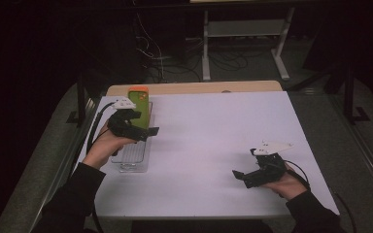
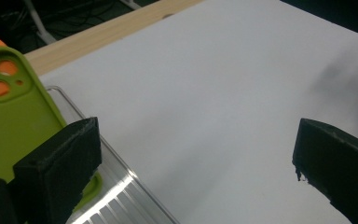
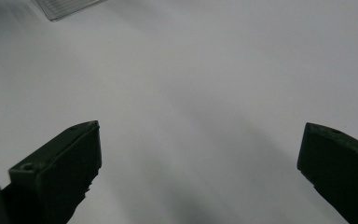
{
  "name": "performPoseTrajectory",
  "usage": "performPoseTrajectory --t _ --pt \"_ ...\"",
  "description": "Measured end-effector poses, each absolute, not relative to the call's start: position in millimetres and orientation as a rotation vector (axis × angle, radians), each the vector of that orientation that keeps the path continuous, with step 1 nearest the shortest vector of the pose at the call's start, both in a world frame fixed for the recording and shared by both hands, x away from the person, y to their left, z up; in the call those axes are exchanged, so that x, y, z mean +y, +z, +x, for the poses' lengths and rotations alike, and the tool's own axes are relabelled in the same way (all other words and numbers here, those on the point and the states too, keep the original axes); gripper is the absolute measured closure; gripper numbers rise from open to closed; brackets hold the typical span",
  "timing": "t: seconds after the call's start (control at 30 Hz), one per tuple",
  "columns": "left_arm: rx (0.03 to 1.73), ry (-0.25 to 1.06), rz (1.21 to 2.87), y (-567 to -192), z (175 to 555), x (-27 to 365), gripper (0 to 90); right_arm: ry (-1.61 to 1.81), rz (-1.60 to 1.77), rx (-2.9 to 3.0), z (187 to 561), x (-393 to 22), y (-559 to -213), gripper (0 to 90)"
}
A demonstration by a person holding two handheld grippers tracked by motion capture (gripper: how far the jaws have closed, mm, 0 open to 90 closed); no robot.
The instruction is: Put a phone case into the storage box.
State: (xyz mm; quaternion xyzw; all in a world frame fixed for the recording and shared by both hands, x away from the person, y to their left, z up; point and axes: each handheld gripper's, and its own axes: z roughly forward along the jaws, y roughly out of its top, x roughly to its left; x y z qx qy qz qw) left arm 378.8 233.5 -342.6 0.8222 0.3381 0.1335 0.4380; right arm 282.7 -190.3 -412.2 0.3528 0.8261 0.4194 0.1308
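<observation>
at the left of the desk a green phone case with an orange top stands upright at the far end of a clear ribbed stand. the left gripper hangs just beside the case on its near side; in the left gripper view its jaws stand wide apart, one jaw close against the case, nothing held between them. whether that jaw touches the case cannot be told. as i judge it, the case is already set in the stand and the gripper has let go of it, or is lined up to take it; either way no grip is on it now. what is left seems to be either clearing the hand away or closing on the case.

further right, well apart from the case, the right gripper rests low near the front edge, jaws spread wide and empty over bare surface, with a corner of the stand far off in its view.

the desk is covered by a plain white sheet, with a wooden strip showing along the far edge. the room behind is dark, with cables on the floor and a pale frame standing behind.
</observation>
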Motion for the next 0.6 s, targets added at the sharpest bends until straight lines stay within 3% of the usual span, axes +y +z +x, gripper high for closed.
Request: performPoseTrajectory --t 0.6 --pt "0.762 0.298 2.069 -370.1 338.5 239.2 0.9 1.222 1.002 2.402 286.0 -191.0 -405.0 0.0"
